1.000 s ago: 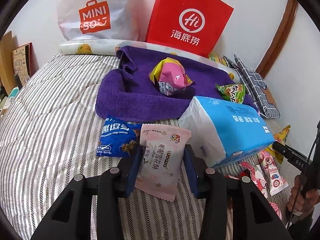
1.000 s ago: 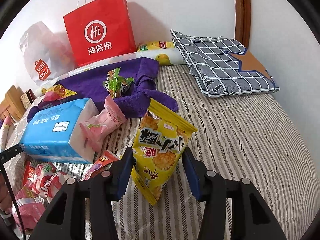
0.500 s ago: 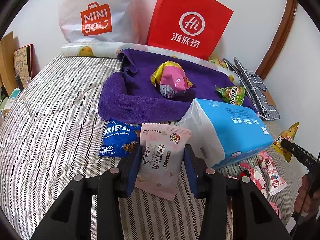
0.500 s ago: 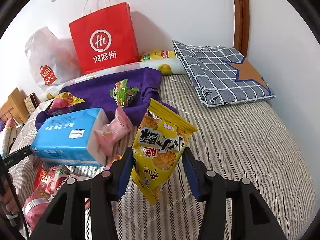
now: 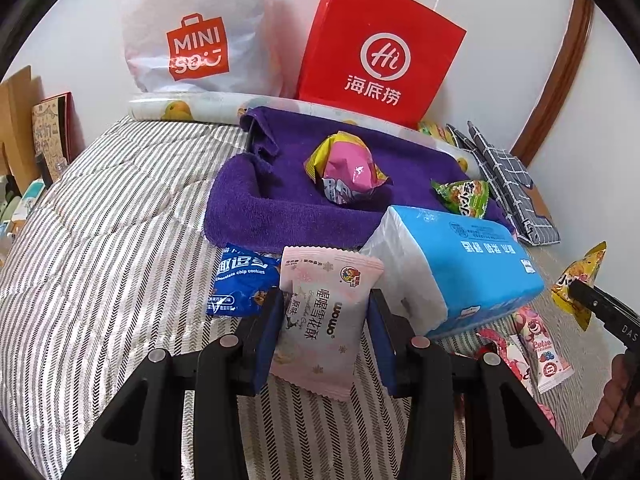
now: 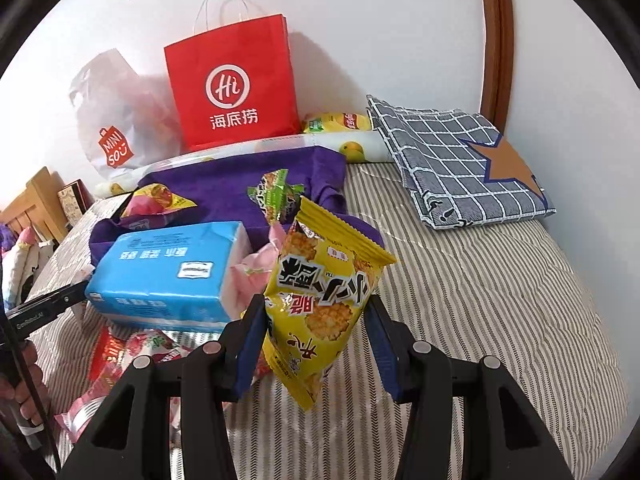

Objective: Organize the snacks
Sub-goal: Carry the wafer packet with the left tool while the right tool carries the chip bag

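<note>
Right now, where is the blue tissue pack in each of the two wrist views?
Left wrist: blue tissue pack right of centre, beside the held pink snack packet.
Right wrist: blue tissue pack left of centre.
Shared landmark: red paper bag against the wall.

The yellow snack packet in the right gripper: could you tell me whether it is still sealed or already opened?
Sealed, apparently: the yellow snack packet shows an intact crimped top edge and looks puffed between the right gripper pads.

The left tongs (image 5: 326, 330) are sitting low in the middle of the frame, angling downward, blue pads clamping a pink packet (image 5: 325, 316). The right tongs (image 6: 316, 334), likewise bottom centre and tilting down, are gripping a yellow packet (image 6: 322, 300). A hand (image 6: 18, 380) is showing at the left edge.
</note>
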Motion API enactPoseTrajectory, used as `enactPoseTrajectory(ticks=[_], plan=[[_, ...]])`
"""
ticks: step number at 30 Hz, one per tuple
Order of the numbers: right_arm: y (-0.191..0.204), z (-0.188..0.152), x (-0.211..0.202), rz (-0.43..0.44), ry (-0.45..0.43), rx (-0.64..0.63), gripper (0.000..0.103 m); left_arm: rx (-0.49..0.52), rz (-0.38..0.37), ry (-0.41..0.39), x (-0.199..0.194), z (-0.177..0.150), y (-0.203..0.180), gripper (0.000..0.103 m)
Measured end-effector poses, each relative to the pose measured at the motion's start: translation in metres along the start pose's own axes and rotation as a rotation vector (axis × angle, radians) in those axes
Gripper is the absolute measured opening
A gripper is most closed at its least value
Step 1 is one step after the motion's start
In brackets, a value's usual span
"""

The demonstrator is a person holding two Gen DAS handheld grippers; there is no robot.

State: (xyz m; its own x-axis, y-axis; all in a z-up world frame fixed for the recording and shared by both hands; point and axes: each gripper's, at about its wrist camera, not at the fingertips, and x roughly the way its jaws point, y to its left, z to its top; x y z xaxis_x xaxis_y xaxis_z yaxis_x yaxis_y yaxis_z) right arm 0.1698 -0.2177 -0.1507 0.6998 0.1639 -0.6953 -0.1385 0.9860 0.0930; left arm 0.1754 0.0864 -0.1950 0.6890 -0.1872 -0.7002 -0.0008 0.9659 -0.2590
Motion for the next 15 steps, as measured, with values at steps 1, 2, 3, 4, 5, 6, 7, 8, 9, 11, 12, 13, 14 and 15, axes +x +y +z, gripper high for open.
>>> enactPoseTrajectory(ticks=[1,2,3,4,5,6,7,8,9,11,12,13,14,15], plan=[[0.001,0.0,-0.001,0.001,-0.001,-0.002,0.047,-0.003,-0.001,-0.004,-0.001,0.0,0.0,0.042],[0.002,0.0,-0.002,0.002,-0.002,-0.005,0.047,-0.004,-0.004,-0.006,-0.002,0.0,0.0,0.042],[0.003,0.001,-0.002,0.002,-0.003,-0.007,0.047,-0.005,-0.006,-0.005,-0.003,0.0,0.001,0.042],[0.004,0.001,-0.003,0.004,-0.003,-0.01,0.047,-0.007,-0.009,-0.002,-0.003,-0.001,0.001,0.042],[0.005,0.001,-0.003,0.005,-0.004,-0.012,0.047,-0.008,-0.008,-0.001,-0.004,-0.001,0.002,0.042],[0.006,0.001,-0.004,0.006,-0.004,-0.016,0.047,-0.009,-0.004,-0.002,-0.005,-0.002,0.002,0.042],[0.007,0.001,-0.004,0.007,-0.004,-0.019,0.047,-0.011,-0.003,-0.004,-0.006,-0.003,0.002,0.042],[0.008,0.002,-0.005,0.007,-0.005,-0.021,0.047,-0.014,-0.007,-0.003,-0.007,-0.003,0.003,0.042],[0.009,0.002,-0.005,0.01,-0.005,-0.023,0.047,-0.016,-0.01,-0.001,-0.008,-0.004,0.003,0.042],[0.011,0.003,-0.006,0.017,-0.006,-0.024,0.047,-0.014,-0.012,0.001,-0.012,-0.005,0.002,0.042],[0.012,0.003,-0.006,0.02,-0.008,-0.024,0.047,-0.01,-0.013,-0.001,-0.014,-0.005,0.001,0.042],[0.013,0.004,-0.007,0.024,-0.01,-0.024,0.047,-0.003,-0.013,-0.004,-0.017,-0.005,-0.001,0.042],[0.014,0.004,-0.007,0.028,-0.013,-0.024,0.047,0.006,-0.011,-0.009,-0.02,-0.004,-0.004,0.042],[0.015,0.005,-0.008,0.032,-0.016,-0.025,0.047,0.015,-0.005,-0.015,-0.023,-0.003,-0.007,0.042]])
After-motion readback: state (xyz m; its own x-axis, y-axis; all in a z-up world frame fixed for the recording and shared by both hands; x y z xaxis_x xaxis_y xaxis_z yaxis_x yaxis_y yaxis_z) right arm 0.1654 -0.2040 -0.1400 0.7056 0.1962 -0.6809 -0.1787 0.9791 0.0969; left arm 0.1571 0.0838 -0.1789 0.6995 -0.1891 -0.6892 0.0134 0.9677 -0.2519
